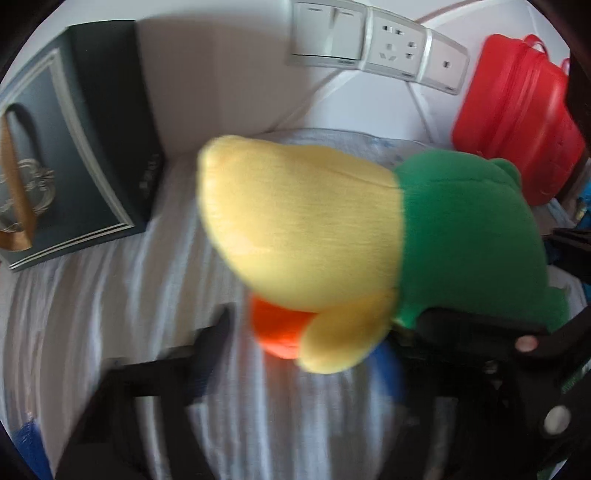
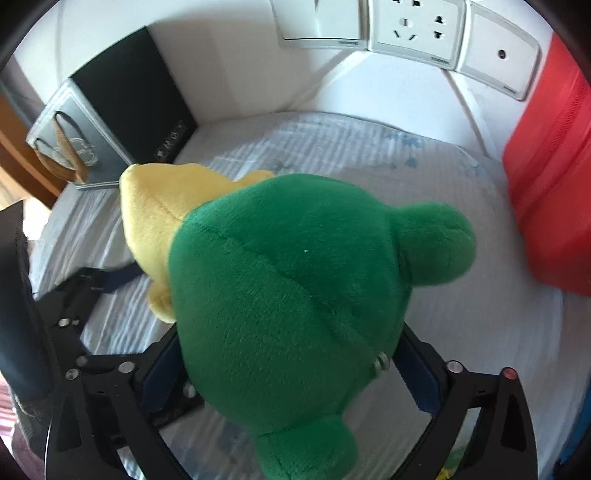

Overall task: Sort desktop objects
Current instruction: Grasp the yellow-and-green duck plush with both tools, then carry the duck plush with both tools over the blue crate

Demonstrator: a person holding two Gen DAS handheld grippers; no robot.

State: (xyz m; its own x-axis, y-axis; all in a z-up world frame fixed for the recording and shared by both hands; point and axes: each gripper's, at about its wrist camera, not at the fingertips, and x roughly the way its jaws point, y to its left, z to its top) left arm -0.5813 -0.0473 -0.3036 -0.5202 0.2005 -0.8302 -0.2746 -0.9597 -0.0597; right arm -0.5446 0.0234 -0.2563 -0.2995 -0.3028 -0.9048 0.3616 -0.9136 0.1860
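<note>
Plush toy clamped in the right gripper, low in the frame.

The right gripper (image 2: 291,373) pinches the green-and-yellow plush toy (image 2: 280,288) at centre frame, above the striped cloth (image 2: 332,147). The left gripper (image 1: 310,354) stands wide, its left finger clear of the toy. Farther back: dark box (image 2: 136,107) upper left, red case (image 2: 550,192) right, wall sockets (image 2: 417,26) top.

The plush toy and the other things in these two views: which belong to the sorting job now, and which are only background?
In the job:
plush toy, green and yellow
right hand-held gripper, closed on the toy's green part
left hand-held gripper

Only background:
dark gift box
red case
wall sockets
striped cloth
</note>
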